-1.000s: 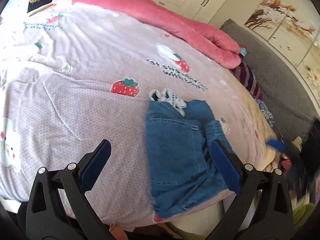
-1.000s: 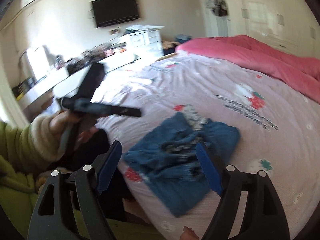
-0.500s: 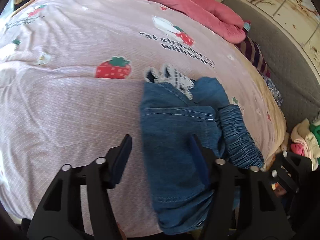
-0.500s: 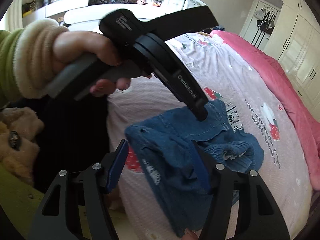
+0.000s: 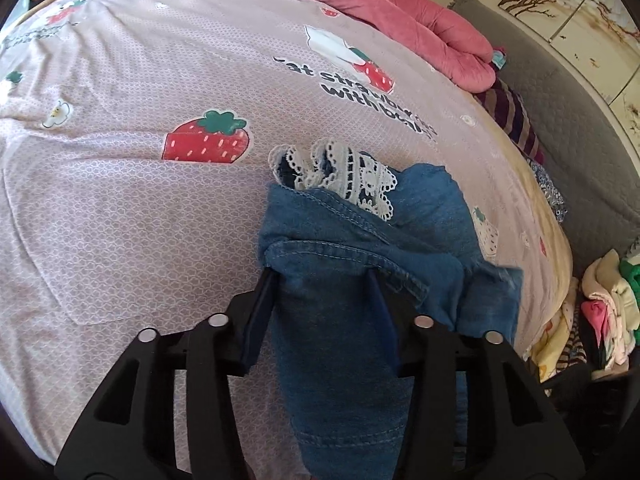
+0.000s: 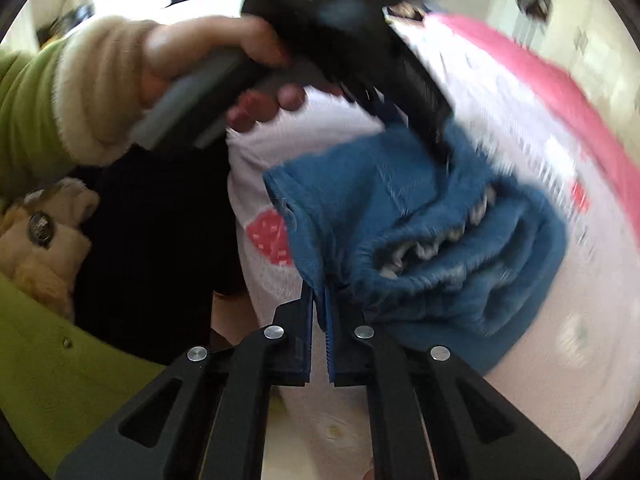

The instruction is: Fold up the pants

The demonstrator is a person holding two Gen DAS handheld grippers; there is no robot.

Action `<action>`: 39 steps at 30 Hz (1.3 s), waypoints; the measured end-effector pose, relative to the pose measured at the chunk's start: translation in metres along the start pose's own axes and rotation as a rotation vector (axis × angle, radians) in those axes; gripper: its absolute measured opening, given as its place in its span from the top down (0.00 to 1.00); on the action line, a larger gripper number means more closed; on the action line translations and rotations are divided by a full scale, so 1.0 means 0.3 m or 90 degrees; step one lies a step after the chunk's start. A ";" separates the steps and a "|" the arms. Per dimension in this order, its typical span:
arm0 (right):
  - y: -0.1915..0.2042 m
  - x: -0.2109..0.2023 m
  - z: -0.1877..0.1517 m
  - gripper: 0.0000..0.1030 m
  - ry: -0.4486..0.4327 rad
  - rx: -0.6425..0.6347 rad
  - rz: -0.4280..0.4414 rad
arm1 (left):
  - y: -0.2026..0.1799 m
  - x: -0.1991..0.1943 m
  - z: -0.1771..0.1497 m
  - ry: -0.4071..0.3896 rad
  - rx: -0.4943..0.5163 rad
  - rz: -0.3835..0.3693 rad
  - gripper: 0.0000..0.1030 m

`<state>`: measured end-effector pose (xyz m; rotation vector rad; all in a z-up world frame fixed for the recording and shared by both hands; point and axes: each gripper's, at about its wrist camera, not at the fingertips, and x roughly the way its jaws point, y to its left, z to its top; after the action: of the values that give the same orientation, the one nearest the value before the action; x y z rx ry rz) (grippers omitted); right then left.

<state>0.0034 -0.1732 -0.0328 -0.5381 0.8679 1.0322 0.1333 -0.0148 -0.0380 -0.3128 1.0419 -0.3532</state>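
Observation:
The blue denim pants [image 5: 360, 264] with white lace trim [image 5: 344, 176] lie bunched near the bed's front edge. My left gripper [image 5: 322, 280] straddles a thick fold of the denim, its jaws part closed with the cloth between them. In the right wrist view my right gripper [image 6: 319, 300] is shut on an edge of the pants [image 6: 420, 216], which hang crumpled beyond it. The left gripper's body [image 6: 384, 60] and the hand holding it [image 6: 208, 64] show above the pants there.
The bed has a pink strawberry-print sheet [image 5: 140, 200] and a pink quilt [image 5: 420, 20] along its far side. A grey couch [image 5: 592, 152] and a pile of clothes [image 5: 600, 312] sit on the right. My green sleeve [image 6: 24, 128] fills the left.
Both grippers moved in onto the pants. The right gripper closed on the cloth's edge; the left gripper narrowed around a fold. The right view is motion-blurred now.

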 end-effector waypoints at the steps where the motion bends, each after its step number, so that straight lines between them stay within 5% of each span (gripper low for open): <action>1: -0.013 0.007 -0.003 0.95 -0.005 0.021 0.012 | 0.001 -0.002 -0.006 -0.004 0.000 0.001 0.59; 3: -0.035 -0.019 0.003 0.90 -0.015 0.059 0.041 | 0.003 -0.017 -0.019 -0.014 -0.005 -0.003 0.57; 5: -0.038 -0.078 0.011 0.73 -0.041 0.077 0.069 | 0.006 -0.039 -0.032 -0.022 -0.005 -0.005 0.53; 7: -0.034 -0.148 0.025 0.66 -0.064 0.078 0.079 | 0.000 -0.063 -0.044 -0.031 -0.001 -0.004 0.50; 15: -0.184 -0.335 0.105 0.59 -0.153 0.143 0.003 | -0.031 -0.178 -0.117 -0.074 0.032 0.010 0.42; 20: -0.352 -0.280 0.200 0.59 -0.130 0.227 -0.031 | -0.093 -0.212 -0.166 -0.063 0.065 -0.025 0.43; 27: -0.485 -0.065 0.307 0.63 -0.037 0.242 -0.031 | -0.223 -0.138 -0.219 -0.015 0.135 -0.057 0.62; 39: -0.360 0.072 0.325 0.63 0.052 0.123 -0.020 | -0.246 -0.079 -0.266 0.015 0.160 -0.059 0.63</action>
<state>0.1410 -0.1365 0.0038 -0.4308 1.0174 0.8918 0.0424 -0.0779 -0.0265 -0.1308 0.9952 -0.5671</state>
